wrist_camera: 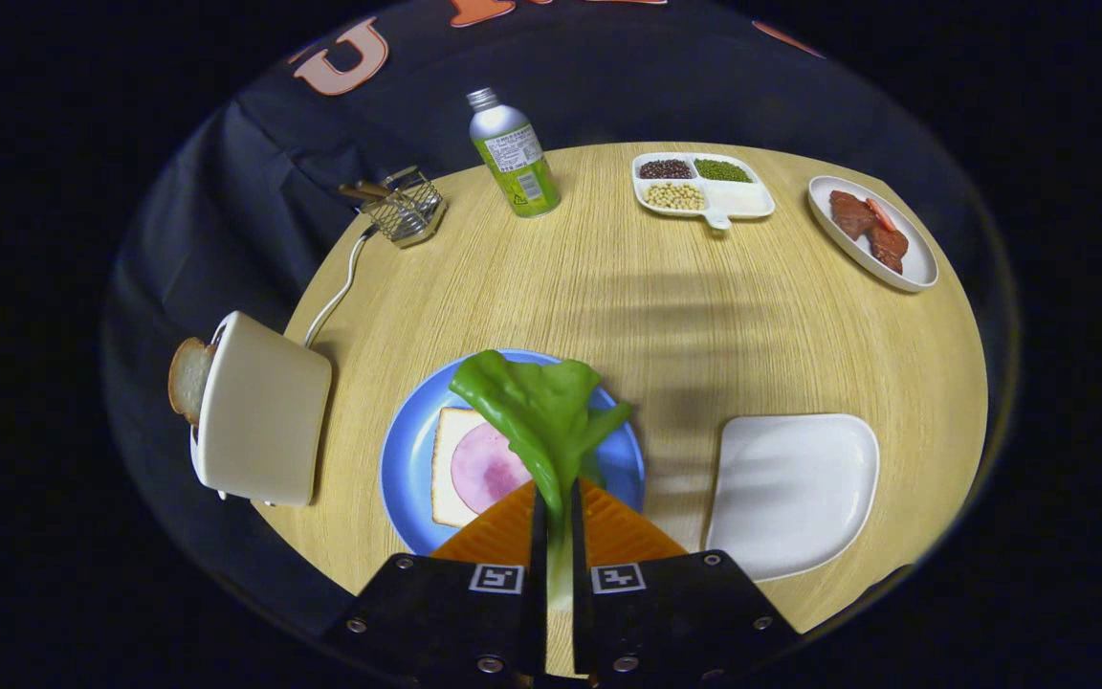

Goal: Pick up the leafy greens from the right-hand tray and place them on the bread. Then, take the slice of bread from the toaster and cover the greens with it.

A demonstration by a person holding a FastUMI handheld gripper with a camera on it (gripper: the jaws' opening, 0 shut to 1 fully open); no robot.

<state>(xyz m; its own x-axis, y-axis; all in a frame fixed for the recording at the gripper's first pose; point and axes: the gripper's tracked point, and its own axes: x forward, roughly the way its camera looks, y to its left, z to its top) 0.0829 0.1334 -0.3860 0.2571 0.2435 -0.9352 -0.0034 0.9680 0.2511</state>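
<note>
My gripper (pixel 556 498) is shut on the pale stalk of the leafy greens (pixel 537 407), whose green leaf spreads out ahead of the fingertips. The greens hang above a blue plate (pixel 405 459) that carries a slice of bread (pixel 448 450) topped with a pink round of ham (pixel 484 469). To the right of the fingers lies the white tray (pixel 790 493), bare. Left of the plate stands a cream toaster (pixel 259 411) with a second bread slice (pixel 187 378) sticking out of its slot.
At the back of the round wooden table stand a green-labelled bottle (pixel 513 158), a wire basket (pixel 406 206), a white divided dish of beans (pixel 702 187) and a white plate of meat pieces (pixel 871 234). The toaster's white cord (pixel 341 287) runs back toward the basket.
</note>
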